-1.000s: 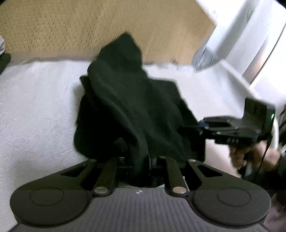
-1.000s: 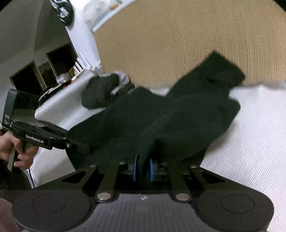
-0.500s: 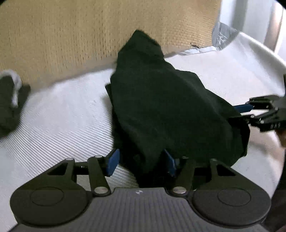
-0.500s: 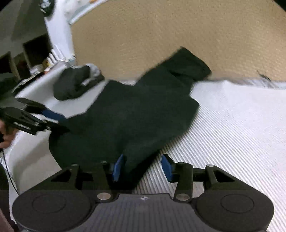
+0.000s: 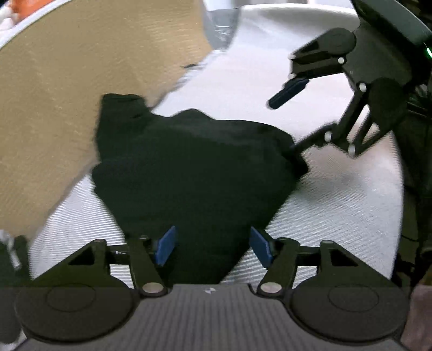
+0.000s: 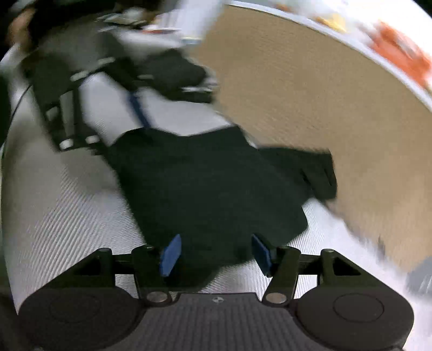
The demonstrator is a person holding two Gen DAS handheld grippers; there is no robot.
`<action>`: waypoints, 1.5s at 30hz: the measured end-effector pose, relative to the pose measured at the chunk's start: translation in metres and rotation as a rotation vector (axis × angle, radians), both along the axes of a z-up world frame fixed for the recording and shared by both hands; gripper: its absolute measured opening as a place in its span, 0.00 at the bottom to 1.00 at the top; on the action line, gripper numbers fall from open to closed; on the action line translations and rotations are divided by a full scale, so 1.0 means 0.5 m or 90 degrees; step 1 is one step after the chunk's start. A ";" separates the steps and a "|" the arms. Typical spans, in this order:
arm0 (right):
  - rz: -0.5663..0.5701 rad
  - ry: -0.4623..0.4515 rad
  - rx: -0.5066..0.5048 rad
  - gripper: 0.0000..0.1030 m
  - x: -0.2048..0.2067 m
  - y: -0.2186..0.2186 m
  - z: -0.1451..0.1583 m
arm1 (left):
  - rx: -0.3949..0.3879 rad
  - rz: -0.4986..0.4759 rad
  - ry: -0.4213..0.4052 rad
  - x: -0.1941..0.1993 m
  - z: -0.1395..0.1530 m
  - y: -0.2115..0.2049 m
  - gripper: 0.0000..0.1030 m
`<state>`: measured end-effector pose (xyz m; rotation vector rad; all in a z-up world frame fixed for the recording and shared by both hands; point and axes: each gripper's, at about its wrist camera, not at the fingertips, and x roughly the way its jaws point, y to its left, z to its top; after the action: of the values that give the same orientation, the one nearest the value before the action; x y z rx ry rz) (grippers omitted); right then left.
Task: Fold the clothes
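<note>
While jaws spread, grippers (image 5: 213,247) angled down.

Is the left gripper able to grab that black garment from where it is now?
Probably yes. The left gripper has just been opening, and the black garment lies on the white cover with a corner between its blue pads, untouched, with nothing in the way.

I can't make out the smeared clutter (image 6: 162,21) up top; the dark pile (image 5: 10,251) is cropped.
</note>
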<state>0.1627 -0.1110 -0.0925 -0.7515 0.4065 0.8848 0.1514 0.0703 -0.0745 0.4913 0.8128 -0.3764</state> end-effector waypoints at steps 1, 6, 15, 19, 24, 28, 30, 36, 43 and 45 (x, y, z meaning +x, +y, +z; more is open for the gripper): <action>0.023 -0.011 -0.011 0.65 -0.013 0.009 -0.009 | 0.010 -0.001 -0.002 0.004 -0.007 -0.001 0.69; 0.053 -0.093 -0.095 0.65 -0.034 0.062 -0.071 | 0.071 -0.020 0.009 0.021 -0.041 -0.012 0.71; 0.073 -0.134 -0.151 0.69 -0.031 0.096 -0.092 | 0.190 -0.106 -0.004 0.029 -0.104 -0.054 0.71; 0.085 -0.166 -0.171 0.69 -0.056 0.093 -0.102 | 0.229 -0.127 -0.022 0.029 -0.124 -0.068 0.73; 0.076 -0.218 -0.218 0.69 -0.033 0.129 -0.147 | 0.244 -0.102 -0.031 0.055 -0.127 -0.067 0.72; 0.072 -0.223 -0.193 0.69 -0.006 0.134 -0.148 | 0.280 -0.104 -0.049 0.063 -0.137 -0.072 0.72; 0.067 -0.229 -0.193 0.69 0.000 0.140 -0.153 | 0.279 -0.096 -0.051 0.074 -0.140 -0.068 0.72; 0.047 -0.242 -0.202 0.79 0.031 0.165 -0.158 | 0.270 -0.076 -0.051 0.106 -0.149 -0.059 0.73; 0.071 -0.226 -0.210 0.92 0.076 0.181 -0.147 | 0.286 -0.081 -0.048 0.113 -0.155 -0.068 0.74; 0.077 -0.220 -0.209 0.95 0.088 0.182 -0.142 | 0.294 -0.089 -0.050 0.110 -0.158 -0.071 0.74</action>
<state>0.2067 -0.0199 -0.1634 -1.2203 0.2002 0.7888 0.2065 0.0349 -0.1532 0.9914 0.7914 -0.2950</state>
